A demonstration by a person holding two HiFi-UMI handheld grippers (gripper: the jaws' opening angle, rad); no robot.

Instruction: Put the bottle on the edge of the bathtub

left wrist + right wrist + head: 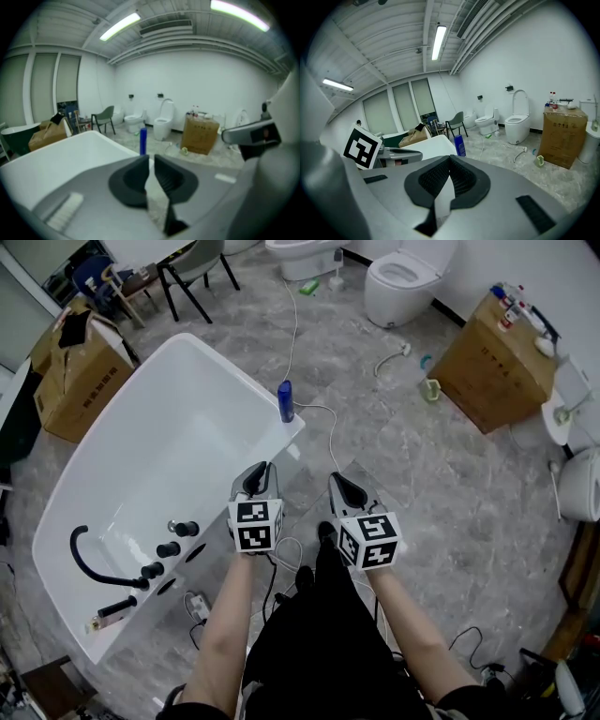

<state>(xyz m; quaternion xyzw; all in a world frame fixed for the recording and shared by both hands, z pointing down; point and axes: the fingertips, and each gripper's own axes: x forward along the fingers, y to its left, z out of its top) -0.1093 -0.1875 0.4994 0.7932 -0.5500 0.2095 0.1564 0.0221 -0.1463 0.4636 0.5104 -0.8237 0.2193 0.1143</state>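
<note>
The blue bottle stands upright on the near corner of the white bathtub's rim. Neither gripper touches it. My left gripper hovers over the floor just short of that corner, a little below the bottle in the head view. Its jaws stand a narrow gap apart with nothing between them. In the left gripper view the bottle rises just beyond the left gripper. My right gripper hangs beside it, shut and empty. From the right gripper the bottle shows ahead, beside the tub.
A black faucet and knobs sit on the tub's near end. Two toilets stand at the back, with a cardboard box to their right and another box at left. A chair and a white cable are nearby.
</note>
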